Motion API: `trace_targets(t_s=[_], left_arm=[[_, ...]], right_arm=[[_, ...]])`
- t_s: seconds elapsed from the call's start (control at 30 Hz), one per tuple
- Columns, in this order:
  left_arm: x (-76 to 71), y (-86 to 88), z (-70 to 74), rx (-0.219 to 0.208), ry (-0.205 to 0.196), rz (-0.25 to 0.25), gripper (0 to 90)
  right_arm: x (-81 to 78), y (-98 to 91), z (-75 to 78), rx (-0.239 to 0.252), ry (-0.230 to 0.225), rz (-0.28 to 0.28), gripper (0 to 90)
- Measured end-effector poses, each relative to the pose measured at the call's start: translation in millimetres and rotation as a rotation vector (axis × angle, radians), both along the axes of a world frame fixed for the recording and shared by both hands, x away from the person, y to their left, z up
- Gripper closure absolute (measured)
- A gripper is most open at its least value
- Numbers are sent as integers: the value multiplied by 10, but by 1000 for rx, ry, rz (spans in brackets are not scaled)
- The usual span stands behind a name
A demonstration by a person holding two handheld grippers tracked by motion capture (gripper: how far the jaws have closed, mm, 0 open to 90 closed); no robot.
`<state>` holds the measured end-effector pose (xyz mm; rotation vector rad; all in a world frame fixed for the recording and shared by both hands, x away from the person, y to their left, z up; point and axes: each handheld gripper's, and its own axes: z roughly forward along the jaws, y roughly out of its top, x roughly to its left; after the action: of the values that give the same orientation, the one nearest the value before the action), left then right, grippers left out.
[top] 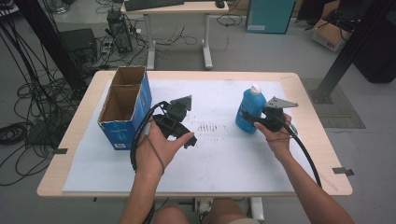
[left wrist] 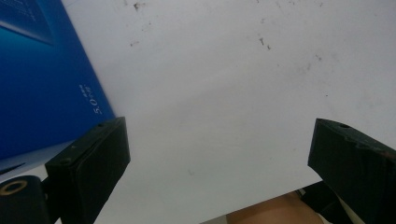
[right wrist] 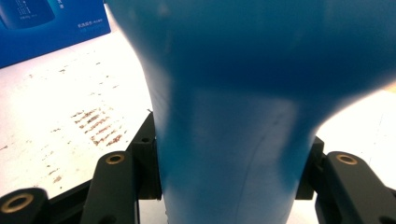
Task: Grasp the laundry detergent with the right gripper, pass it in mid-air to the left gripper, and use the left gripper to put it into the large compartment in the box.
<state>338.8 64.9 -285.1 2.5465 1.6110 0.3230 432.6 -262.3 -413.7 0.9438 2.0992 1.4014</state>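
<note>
High view: right gripper (top: 256,120) is clamping the blue bottle (top: 249,111), which is standing upright on the white mat (top: 233,154) at the table's right, while the left gripper (top: 180,132) is hovering just right of the open cardboard box (top: 125,105). Left gripper view: jaws are standing wide apart with nothing between them, box wall (left wrist: 42,79) just beside. Right gripper view: pads are pressing on the bottle's (right wrist: 233,140) narrow waist, so I'm reading this as grasp done, lift pending; the next move likely calls for a straight lift and carry over the box rim.
</note>
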Motion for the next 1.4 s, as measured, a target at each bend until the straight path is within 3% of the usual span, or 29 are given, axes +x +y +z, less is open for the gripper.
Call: trace_targets(t_s=[0.57, 0.7, 0.87, 1.03, 1.1, 1.23, 1.27, 1.33, 1.37, 1.4], left_arm=[[4, -12, 30, 1, -3, -11, 58], [2, 12, 59, -15, 6, -20, 58], [-23, 90, 210, -34, 8, -48, 59], [-20, 205, 420, -69, -16, -95, 54], [-6, 235, 526, -94, -15, -142, 55], [22, 230, 630, -111, -18, -180, 55], [58, 230, 726, -117, -11, -215, 55], [71, 218, 764, -104, -14, -218, 55], [94, 218, 825, -78, -11, -238, 55], [101, 218, 859, -92, -15, -241, 55]], right_arm=[[2, -1, 0, 2, -1, 1, 443], [6, -4, 7, 0, 5, 2, 443], [11, -13, 35, -4, 26, 2, 442], [-13, -12, 107, -13, 47, 14, 444], [-43, -9, 224, -2, 55, 23, 444], [-48, 23, 402, 5, 67, 37, 444], [-50, 37, 452, 8, 69, 42, 444], [-56, 57, 515, 12, 74, 45, 444], [-62, 75, 567, 16, 83, 50, 444], [-73, 99, 627, 20, 88, 57, 445]])
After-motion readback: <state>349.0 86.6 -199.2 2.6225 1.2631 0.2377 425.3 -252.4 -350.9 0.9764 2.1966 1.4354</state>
